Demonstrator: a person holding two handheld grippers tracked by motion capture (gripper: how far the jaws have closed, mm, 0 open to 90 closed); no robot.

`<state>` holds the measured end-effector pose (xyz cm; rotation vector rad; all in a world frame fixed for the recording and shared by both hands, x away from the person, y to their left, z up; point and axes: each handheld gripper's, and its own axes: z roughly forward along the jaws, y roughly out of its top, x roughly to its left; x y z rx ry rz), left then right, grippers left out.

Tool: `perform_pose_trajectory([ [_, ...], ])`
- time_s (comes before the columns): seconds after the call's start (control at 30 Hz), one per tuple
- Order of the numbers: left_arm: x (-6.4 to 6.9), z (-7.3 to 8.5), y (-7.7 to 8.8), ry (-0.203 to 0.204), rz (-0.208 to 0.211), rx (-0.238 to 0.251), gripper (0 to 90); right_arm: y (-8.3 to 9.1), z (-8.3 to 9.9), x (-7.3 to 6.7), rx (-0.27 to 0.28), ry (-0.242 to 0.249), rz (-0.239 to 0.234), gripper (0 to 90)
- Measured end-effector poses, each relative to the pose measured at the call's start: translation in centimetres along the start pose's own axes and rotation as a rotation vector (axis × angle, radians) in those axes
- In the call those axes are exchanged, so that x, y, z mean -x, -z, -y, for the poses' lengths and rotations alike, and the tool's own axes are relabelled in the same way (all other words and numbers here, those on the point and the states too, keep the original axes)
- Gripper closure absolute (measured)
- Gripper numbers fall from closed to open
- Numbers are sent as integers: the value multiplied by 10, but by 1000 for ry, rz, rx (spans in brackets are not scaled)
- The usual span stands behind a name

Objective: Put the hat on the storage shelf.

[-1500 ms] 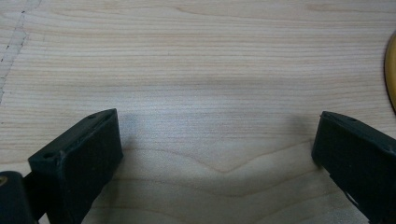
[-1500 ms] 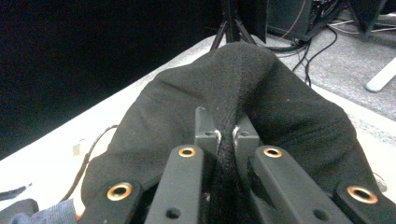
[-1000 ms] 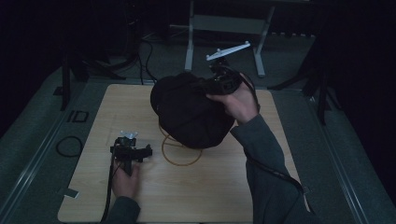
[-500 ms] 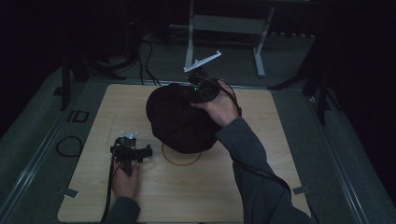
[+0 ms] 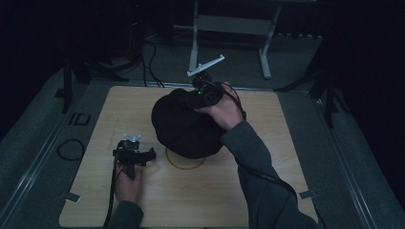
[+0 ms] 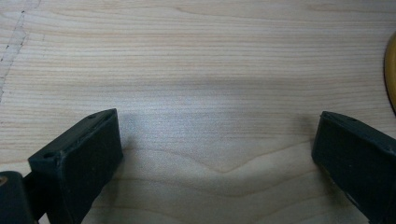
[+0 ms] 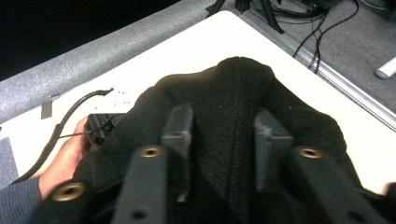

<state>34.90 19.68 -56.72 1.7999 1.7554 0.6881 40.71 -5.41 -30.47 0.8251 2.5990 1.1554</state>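
A black knit cloth (image 5: pixel 184 125), bunched like a hat, is lifted over the middle of the wooden table (image 5: pixel 267 157). My right gripper (image 5: pixel 195 101) is shut on a ridge of it from the far side. In the right gripper view the black cloth (image 7: pixel 229 93) is pinched between the two jaws of the right gripper (image 7: pixel 224 133). A thin yellow ring (image 5: pixel 185 164) lies flat on the table, partly under the cloth. My left gripper (image 5: pixel 134 156) rests on the table's left side, open, and in its own view the left gripper (image 6: pixel 215 158) has bare wood between its jaws.
The yellow ring's edge (image 6: pixel 390 70) shows at the right of the left gripper view. A metal stand (image 5: pixel 229 24) and cables (image 5: pixel 150 57) lie on the floor beyond the far edge. A grey padded border (image 5: pixel 43 143) runs along the table's left.
My right gripper has carried the black cloth leftward and a little nearer, over the ring. The left gripper has stayed in place.
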Motion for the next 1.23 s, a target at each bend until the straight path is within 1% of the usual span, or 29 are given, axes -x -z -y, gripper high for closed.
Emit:
perform_pose_trajectory([
  [0.03,0,0,0,0,0,0,12,0,1,0,-3,-3,1,535],
  [0.1,0,0,0,0,0,0,12,-1,1,1,-12,-5,10,535],
  [0.13,0,0,0,0,0,0,12,-2,3,1,-28,2,32,427],
  [0.17,0,0,0,0,0,0,12,-2,4,1,-29,-1,37,399],
  [0.23,0,0,0,0,0,0,12,-1,5,2,-21,0,38,366],
  [0.3,0,0,0,0,0,0,12,2,5,2,-21,3,28,334],
  [0.47,0,0,0,1,-1,1,12,10,5,-2,-43,41,40,276],
  [0.5,0,0,0,0,0,0,12,11,5,-3,-44,42,41,259],
  [0.6,0,0,0,0,0,1,12,16,7,-3,-57,55,45,233],
  [0.77,0,0,0,-2,-1,1,12,25,12,-2,-57,52,43,214],
  [0.97,0,0,0,-1,-1,0,12,35,22,-2,-62,50,20,205],
  [1.13,0,0,0,-1,-1,1,12,44,36,0,-21,11,-7,206],
  [1.23,0,0,0,-1,-1,0,12,46,41,2,-20,11,-5,206],
])
